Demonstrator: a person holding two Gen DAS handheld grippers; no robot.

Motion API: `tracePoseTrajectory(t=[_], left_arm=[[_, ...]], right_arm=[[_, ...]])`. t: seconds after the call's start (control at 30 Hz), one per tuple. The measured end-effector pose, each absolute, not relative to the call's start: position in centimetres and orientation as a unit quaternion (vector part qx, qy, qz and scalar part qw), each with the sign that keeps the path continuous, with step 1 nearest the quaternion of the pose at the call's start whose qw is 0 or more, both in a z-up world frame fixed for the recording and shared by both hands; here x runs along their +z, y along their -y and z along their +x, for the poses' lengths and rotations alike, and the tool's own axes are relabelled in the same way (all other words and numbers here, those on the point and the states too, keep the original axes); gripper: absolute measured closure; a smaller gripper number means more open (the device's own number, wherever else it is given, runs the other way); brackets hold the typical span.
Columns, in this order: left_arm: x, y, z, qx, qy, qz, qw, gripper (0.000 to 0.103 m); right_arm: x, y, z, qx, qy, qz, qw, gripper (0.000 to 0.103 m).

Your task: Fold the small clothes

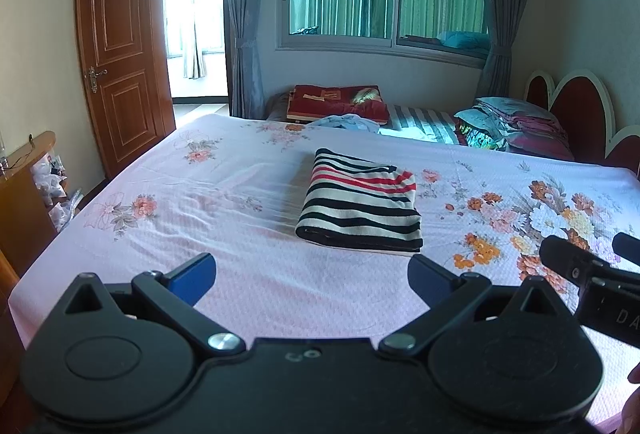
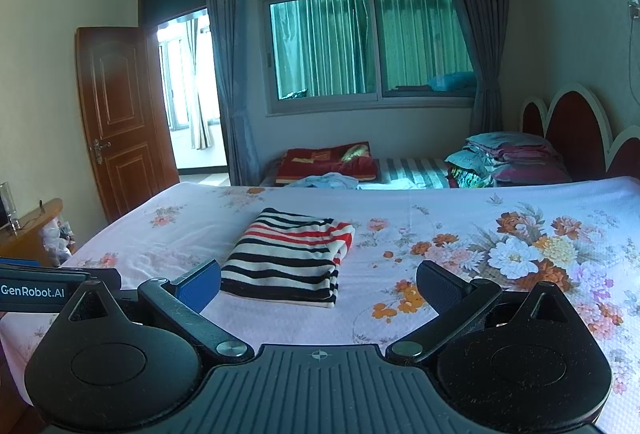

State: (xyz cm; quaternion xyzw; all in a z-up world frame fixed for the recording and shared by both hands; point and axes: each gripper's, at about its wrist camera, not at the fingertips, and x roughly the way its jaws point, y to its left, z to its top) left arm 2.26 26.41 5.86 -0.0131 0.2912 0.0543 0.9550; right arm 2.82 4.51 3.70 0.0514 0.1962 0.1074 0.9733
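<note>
A striped garment in black, white and red lies folded into a neat rectangle on the pink floral bedsheet. It also shows in the right wrist view. My left gripper is open and empty, held back from the garment's near edge. My right gripper is open and empty, just short of the garment's near right corner. The right gripper's fingers show at the right edge of the left wrist view. The left gripper's body shows at the left edge of the right wrist view.
A second bed beyond holds a red blanket, a light blue cloth and stacked pillows and bedding. A wooden door stands open at the left. A wooden side table is at the bed's left. A red headboard is at right.
</note>
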Motion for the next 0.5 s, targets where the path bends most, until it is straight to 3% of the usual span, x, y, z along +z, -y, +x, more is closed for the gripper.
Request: tracePoseTrajectory(t=[0.5], left_arm=[[4.5,-25.9,5.0,0.039,-0.299,-0.016,0.953,0.001]], right_arm=[[2.8,-4.2,4.8,0.106,-0.21,0.053,0.971,0.0]])
